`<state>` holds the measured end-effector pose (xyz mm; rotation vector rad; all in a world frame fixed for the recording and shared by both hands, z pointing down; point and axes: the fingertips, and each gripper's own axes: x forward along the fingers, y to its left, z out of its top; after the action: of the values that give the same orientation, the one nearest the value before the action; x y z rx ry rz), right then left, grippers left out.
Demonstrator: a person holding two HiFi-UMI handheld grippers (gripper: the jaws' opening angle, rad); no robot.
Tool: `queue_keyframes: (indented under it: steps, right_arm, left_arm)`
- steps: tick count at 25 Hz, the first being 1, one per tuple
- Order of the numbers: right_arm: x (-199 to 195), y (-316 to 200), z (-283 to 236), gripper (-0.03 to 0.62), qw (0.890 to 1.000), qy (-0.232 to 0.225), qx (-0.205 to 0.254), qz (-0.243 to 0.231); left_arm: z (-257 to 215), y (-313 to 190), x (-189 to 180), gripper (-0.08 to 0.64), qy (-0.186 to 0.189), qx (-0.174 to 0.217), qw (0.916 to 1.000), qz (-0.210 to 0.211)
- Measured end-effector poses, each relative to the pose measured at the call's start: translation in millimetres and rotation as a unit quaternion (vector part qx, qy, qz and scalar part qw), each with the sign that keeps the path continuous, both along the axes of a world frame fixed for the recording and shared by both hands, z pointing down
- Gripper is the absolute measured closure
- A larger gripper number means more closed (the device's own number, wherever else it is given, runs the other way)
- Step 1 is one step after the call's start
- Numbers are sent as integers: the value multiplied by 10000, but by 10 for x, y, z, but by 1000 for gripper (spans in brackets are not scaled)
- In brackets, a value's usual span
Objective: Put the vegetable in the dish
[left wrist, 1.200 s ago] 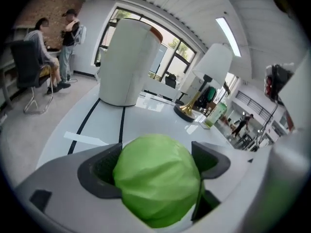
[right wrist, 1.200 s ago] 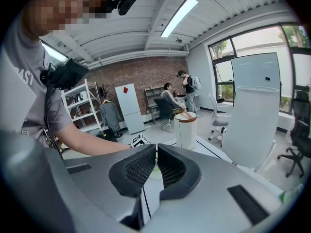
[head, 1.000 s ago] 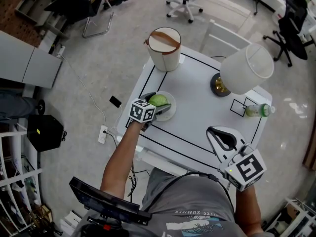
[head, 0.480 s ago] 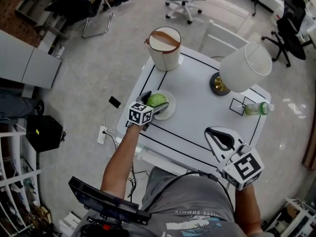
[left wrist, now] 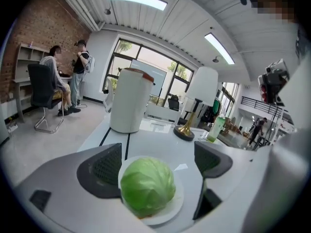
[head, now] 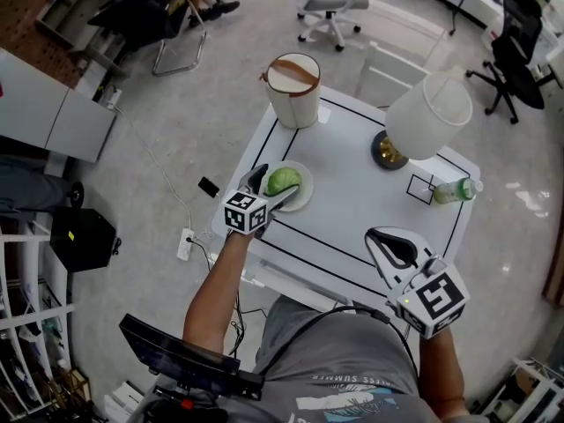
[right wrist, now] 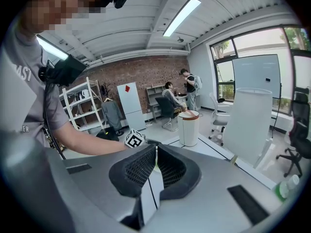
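Green cabbage (left wrist: 147,186) sits on the white dish (left wrist: 181,198) on the bench (head: 370,210), between the wide open jaws of my left tool (left wrist: 158,166), and they do not grip it. My right tool (right wrist: 154,166) is closed and empty.

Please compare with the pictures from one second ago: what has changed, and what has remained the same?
The left gripper has drawn back a little toward the person, and its jaws have opened slightly wider. They now stand clear on either side of the cabbage. The cabbage stays on the dish. The right gripper stays shut, empty and in the same place.
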<state>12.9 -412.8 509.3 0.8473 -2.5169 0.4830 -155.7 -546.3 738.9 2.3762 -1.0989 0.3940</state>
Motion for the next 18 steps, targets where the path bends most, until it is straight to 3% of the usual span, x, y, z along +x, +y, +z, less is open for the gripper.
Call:
queue_keyframes:
  steps: [4, 8, 11, 18]
  right_arm:
    - [99, 158, -89, 583, 9998, -128, 167, -27]
    - [254, 330, -199, 583, 9987, -329, 381, 41]
    - [294, 466, -324, 584, 9963, -603, 607, -43]
    - [398, 758, -670, 584, 9869, -898, 1283, -392]
  left_arm:
    - [-498, 146, 56, 123, 74, 472, 9988, -78]
    - [-1117, 413, 146, 401, 399, 931, 9949, -38]
    - [-1571, 680, 167, 539, 563, 1340, 9894, -52]
    - [-2498, 1240, 140, 552, 1001, 2001, 9744, -220]
